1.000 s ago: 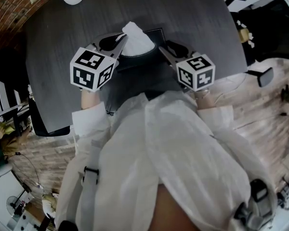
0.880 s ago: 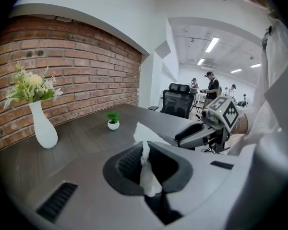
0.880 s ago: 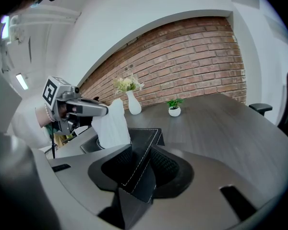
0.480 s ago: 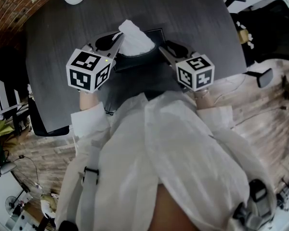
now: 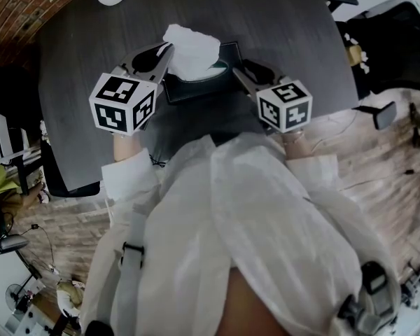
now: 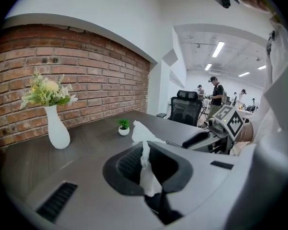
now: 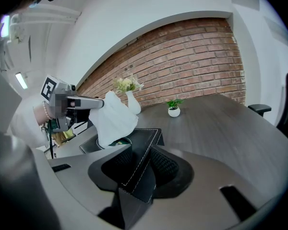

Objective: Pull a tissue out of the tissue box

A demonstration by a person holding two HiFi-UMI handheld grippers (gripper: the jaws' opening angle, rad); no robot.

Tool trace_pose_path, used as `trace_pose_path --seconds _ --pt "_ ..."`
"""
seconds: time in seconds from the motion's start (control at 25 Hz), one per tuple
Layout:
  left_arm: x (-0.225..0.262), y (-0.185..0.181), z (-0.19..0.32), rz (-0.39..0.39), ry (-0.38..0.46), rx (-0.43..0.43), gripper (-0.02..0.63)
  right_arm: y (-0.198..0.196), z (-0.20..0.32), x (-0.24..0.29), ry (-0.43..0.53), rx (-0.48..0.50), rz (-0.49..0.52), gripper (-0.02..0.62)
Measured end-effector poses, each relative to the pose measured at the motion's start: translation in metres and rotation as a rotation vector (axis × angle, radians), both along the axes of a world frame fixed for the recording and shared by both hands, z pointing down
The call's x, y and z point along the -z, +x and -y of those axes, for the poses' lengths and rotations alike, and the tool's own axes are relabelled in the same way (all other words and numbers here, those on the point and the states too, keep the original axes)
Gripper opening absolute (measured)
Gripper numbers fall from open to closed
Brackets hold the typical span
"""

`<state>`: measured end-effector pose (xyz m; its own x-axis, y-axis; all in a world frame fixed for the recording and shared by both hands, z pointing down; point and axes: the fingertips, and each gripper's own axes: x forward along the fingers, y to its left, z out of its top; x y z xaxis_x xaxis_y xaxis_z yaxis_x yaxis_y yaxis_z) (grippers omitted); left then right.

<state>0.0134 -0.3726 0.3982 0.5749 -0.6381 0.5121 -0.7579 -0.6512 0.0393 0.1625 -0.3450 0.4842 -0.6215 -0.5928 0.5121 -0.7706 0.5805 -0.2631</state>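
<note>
Your left gripper (image 5: 166, 49) clenches the crumpled white paper tissue (image 5: 196, 47) between its fingers; your right gripper (image 5: 236, 73) grasps the black stitched tissue box (image 7: 143, 147) by its corner.

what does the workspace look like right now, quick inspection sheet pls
surface: dark table, matte, mostly bare
job's things: tissue drawn up from the black tissue box, lower end in the opening
clutter: white vase of flowers, small potted plant, both apart from the box
grippers: left tongs shut on the tissue; right tongs shut on the box's corner
cables: nothing seen on the table
surroundings: brick wall, office chair, people far behind
</note>
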Motion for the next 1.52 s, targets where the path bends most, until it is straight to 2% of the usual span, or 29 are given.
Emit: trace_pose_path --seconds 0.4,0.64,0.8,0.92,1.24,1.52 --pt "0.022 0.002 -0.001 -0.063 0.062 0.032 0.015 0.000 -0.001 0.002 -0.010 -0.009 -0.008 0.118" --pt "0.032 -0.001 -0.004 -0.077 0.088 0.060 0.015 0.002 -0.002 0.004 0.000 -0.011 -0.017 0.118" --pt "0.040 -0.006 -0.006 -0.104 0.109 0.088 0.015 0.007 -0.002 0.010 0.021 -0.023 -0.057 0.118" --pt "0.048 -0.009 -0.008 -0.123 0.121 0.105 0.015 0.008 -0.001 0.022 0.028 -0.028 -0.041 0.118" --pt "0.067 -0.021 -0.012 -0.218 0.177 0.183 0.015 -0.010 -0.003 0.061 0.086 0.041 0.038 0.117" --pt "0.083 -0.029 -0.016 -0.299 0.234 0.244 0.015 -0.020 0.005 0.107 0.199 0.057 0.071 0.088"
